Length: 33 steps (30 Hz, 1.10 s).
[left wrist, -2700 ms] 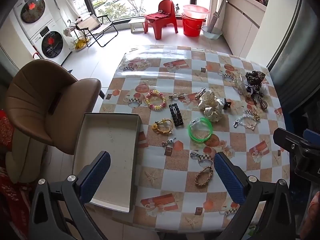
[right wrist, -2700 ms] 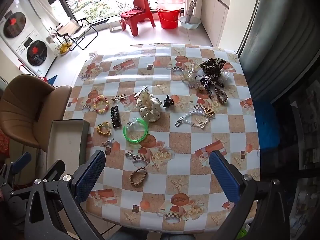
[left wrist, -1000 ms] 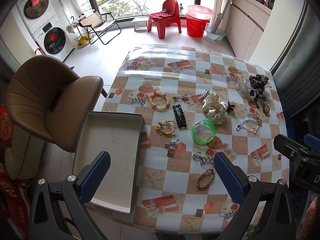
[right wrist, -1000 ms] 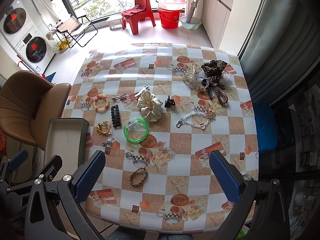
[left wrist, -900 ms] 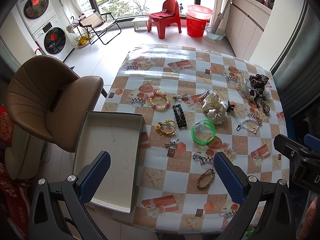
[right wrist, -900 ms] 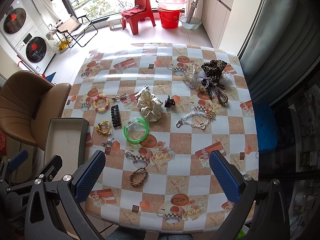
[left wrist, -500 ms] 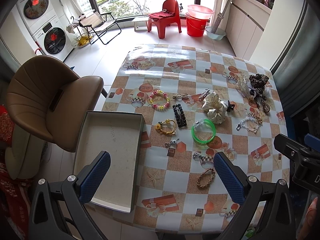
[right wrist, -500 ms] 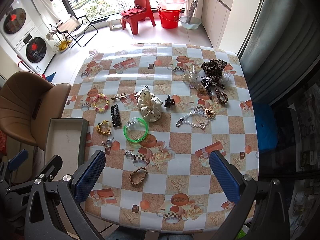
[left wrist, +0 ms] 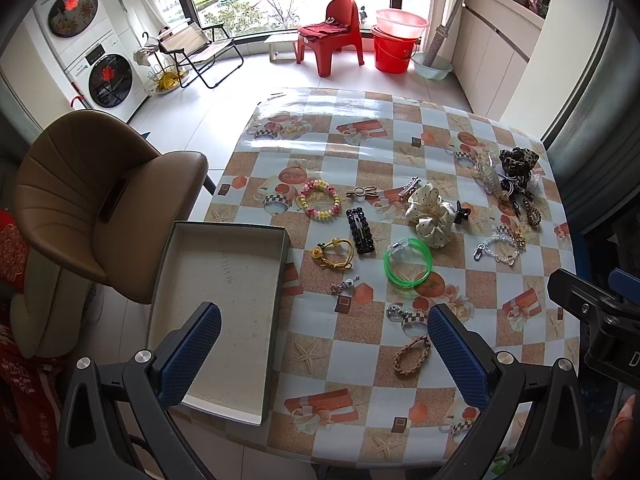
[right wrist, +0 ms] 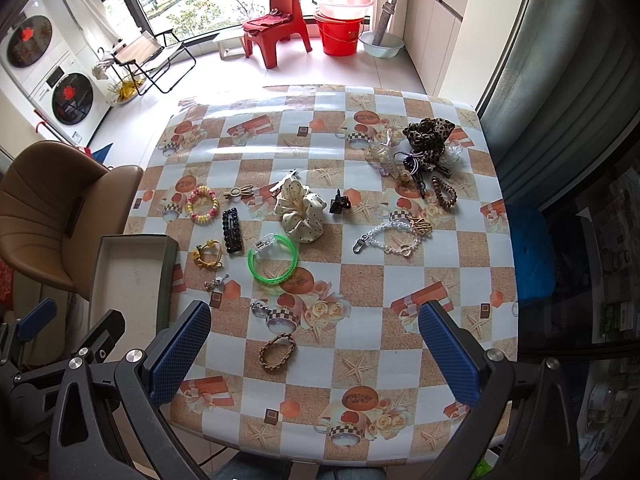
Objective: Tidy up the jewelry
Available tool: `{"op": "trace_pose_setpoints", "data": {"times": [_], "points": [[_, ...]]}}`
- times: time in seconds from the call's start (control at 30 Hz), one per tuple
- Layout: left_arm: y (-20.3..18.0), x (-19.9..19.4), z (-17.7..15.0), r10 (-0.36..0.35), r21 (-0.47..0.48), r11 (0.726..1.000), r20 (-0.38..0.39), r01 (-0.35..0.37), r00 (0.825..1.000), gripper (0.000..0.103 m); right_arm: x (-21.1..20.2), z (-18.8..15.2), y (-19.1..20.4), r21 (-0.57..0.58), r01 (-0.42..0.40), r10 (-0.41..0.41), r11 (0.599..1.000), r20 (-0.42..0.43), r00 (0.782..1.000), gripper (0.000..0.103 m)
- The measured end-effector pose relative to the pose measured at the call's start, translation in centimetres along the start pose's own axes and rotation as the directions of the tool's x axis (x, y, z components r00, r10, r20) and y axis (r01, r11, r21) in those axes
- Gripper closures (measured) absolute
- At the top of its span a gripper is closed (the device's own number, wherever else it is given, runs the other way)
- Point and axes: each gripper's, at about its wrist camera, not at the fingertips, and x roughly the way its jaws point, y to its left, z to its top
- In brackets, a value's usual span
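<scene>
Since the earliest frames both views have drifted slightly, sliding the table's contents a little; no jewelry has shifted on the cloth. At far left a shallow grey box (left wrist: 224, 308) sits at the table (left wrist: 360, 120) edge, holding nothing. Just right of it lie a yellow hair tie (left wrist: 334, 254), a black beaded clip (left wrist: 360, 231) and a pastel bead bracelet (left wrist: 319, 201). Further right are a green bangle (left wrist: 408, 262), a cream dotted scrunchie (left wrist: 430, 216), a braided brown bracelet (left wrist: 412, 354) and a clear bead chain (left wrist: 498, 249). A leopard scrunchie (right wrist: 428, 136) tops the far-right pile. The left gripper (left wrist: 324, 354) and right gripper (right wrist: 314, 350) both hang above the near edge, spread wide and carrying nothing.
</scene>
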Motion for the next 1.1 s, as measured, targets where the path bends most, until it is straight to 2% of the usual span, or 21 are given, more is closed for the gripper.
{"op": "trace_pose_setpoints", "data": {"times": [1.1], "points": [[0.21, 0.04, 0.08, 0.0, -0.001, 1.0, -0.006, 0.0, 1.0, 0.0, 0.32, 0.08, -0.26, 0.001, 0.0, 0.0, 1.0, -0.004, 1.0, 0.0]]}}
